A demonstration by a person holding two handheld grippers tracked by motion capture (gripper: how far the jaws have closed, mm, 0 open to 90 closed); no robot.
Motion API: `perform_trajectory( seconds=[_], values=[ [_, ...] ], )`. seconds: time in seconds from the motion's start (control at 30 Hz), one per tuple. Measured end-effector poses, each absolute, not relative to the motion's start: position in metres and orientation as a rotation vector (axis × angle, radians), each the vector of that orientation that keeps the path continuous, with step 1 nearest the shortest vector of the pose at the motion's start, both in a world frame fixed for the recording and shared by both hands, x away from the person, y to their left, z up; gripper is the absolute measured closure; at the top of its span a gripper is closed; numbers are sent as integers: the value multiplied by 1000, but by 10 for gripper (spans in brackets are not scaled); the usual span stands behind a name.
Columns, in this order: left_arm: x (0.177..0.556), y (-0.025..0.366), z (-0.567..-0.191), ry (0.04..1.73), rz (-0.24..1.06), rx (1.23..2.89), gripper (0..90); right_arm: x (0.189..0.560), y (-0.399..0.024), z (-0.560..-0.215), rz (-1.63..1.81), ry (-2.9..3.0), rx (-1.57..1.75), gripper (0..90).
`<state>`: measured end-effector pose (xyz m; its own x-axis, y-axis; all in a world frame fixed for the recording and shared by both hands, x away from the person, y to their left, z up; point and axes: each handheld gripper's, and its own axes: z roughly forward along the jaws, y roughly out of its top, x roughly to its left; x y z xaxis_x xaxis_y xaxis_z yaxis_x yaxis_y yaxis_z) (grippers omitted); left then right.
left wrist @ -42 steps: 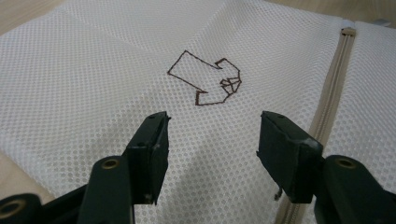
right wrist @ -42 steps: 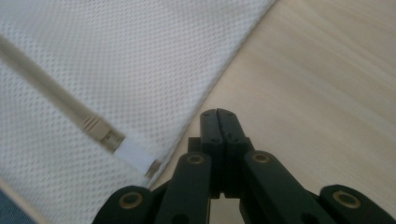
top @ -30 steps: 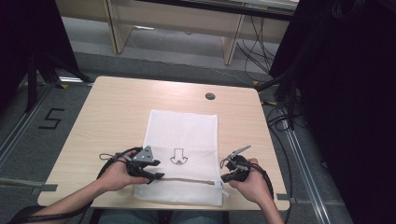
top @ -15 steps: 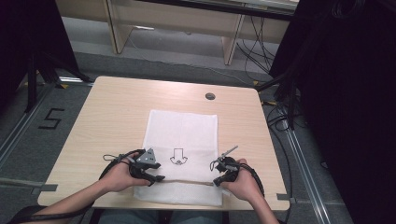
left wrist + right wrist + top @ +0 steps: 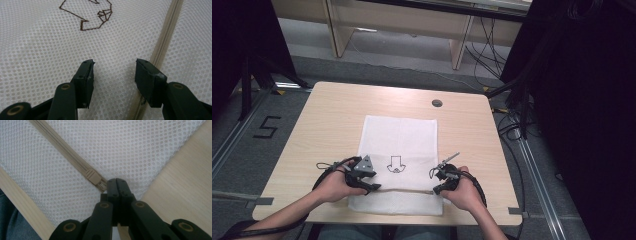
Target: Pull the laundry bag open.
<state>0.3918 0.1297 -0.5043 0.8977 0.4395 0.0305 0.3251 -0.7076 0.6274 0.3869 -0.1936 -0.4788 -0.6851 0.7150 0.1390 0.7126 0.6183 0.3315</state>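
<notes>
White open-mesh cloth bag [image 5: 399, 145] — matt pale wood-grain table [image 5: 332, 115]

The black two-jaw right gripper [image 5: 116, 180] has its jaws pressed together beside the beige zipper slider [image 5: 94, 176] of the white mesh fabric bag [image 5: 120, 147], on the light wooden table [image 5: 185, 185].

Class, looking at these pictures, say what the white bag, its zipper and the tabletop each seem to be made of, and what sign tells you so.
White bag: likely synthetic mesh fabric, matte; regular small holes show.
Zipper: beige, probably plastic teeth on woven tape; the fine ribbed line ends in a block.
Tabletop: pale wood or wood-look laminate, smooth; faint grain streaks show.
</notes>
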Motion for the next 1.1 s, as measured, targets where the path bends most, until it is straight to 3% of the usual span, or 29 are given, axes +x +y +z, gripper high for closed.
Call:
perform_trajectory(
  seconds=[0.5, 0.6, 0.7, 1.1],
  values=[
    [396, 141, -500, 637, 236, 2316, 514, 399, -177, -481, 640, 2819, 1192, 900],
    [393, 133, -491, 623, 238, 2224, 519, 398, -175, -481, 637, 2817, 1200, 900],
    [392, 119, -486, 590, 161, 2150, 516, 398, -175, -481, 647, 2811, 1206, 900],
    [393, 62, -488, 449, 82, 2197, 493, 398, -182, -470, 722, 2746, 1212, 852]
  ],
)
